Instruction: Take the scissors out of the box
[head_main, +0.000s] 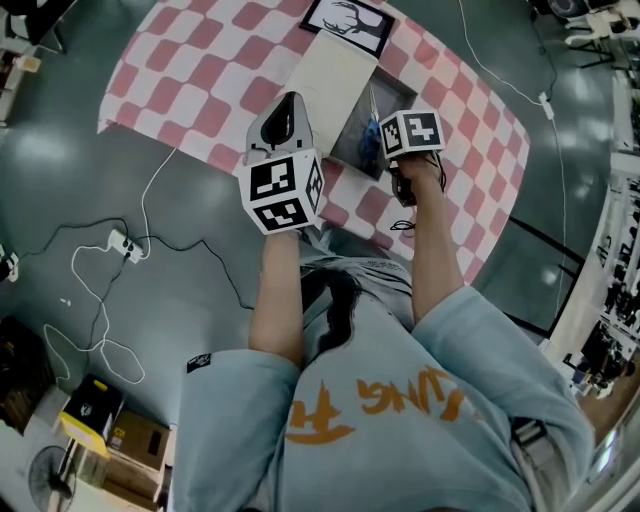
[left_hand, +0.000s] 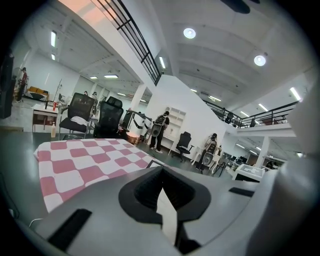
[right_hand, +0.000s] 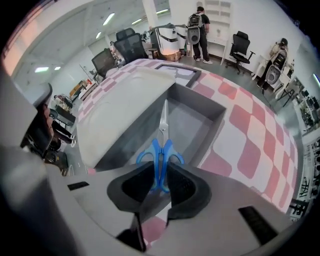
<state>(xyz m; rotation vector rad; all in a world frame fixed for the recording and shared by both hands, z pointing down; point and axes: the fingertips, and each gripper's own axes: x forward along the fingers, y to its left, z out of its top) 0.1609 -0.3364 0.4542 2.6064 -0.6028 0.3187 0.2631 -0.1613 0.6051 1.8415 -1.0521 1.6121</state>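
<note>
Scissors (right_hand: 163, 131): judged light, stiff, slick-handled; best held at the blue loops (right_hand: 148, 153), now clamped between right gripper (right_hand: 159, 172) jaws. Left gripper (left_hand: 161, 176) jaws together, empty.

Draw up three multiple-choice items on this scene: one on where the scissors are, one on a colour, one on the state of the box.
1. Where are the scissors?
A. flat on the bottom of the box
B. between the fingers of the right gripper, blades toward the box
C. on top of the lid

2. What colour are the scissors' handles?
A. red
B. blue
C. black

3. How is the box?
A. open, lid swung aside
B. closed
C. upside down

Answers:
1 B: the right gripper view shows the handles clamped between its fingers, with the blades pointing down into the box.
2 B: both handle loops are blue.
3 A: the grey inside is open to view beside the pale lid.
</note>
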